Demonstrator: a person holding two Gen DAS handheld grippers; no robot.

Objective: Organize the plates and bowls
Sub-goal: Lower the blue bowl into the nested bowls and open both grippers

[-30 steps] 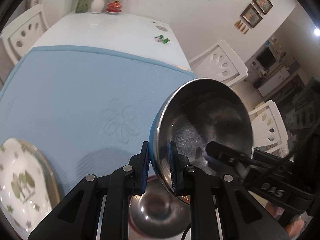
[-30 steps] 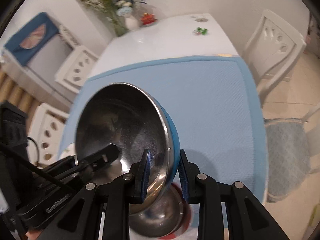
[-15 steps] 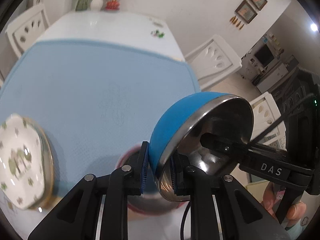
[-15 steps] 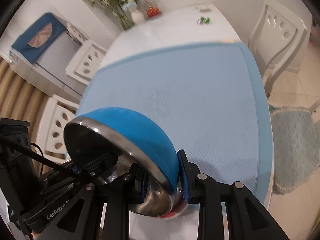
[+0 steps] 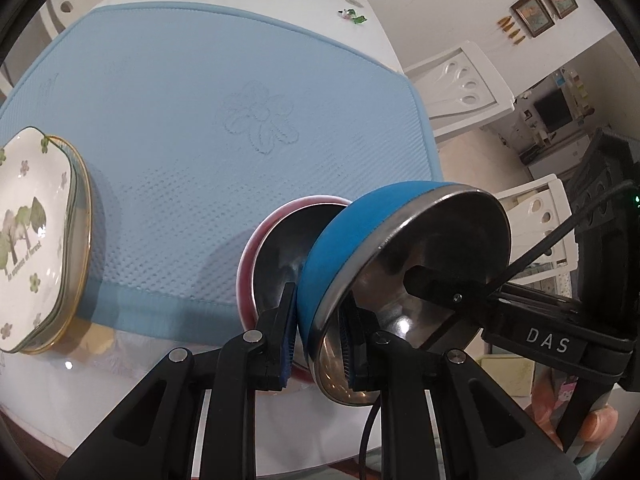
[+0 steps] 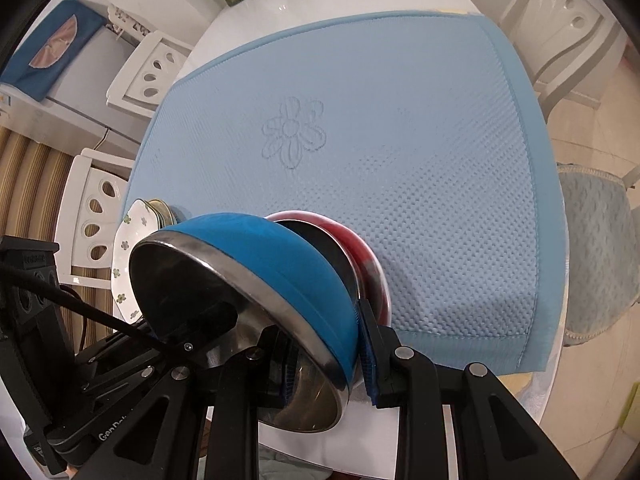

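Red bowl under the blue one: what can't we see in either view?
- Red bowl: its base and near side, both views, hidden by the blue bowl and tongs.
- Whether the bowls touch: contact hidden, both views.
- Plate stack: count unclear; left view cuts it off, right view mostly covers it.

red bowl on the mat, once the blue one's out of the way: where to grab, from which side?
Take the red bowl by its thin rim, one finger inside, one outside, from the near table edge. It sits upright and open-topped; the blue bowl, pinched that way by both claws, left and right, shows it works.
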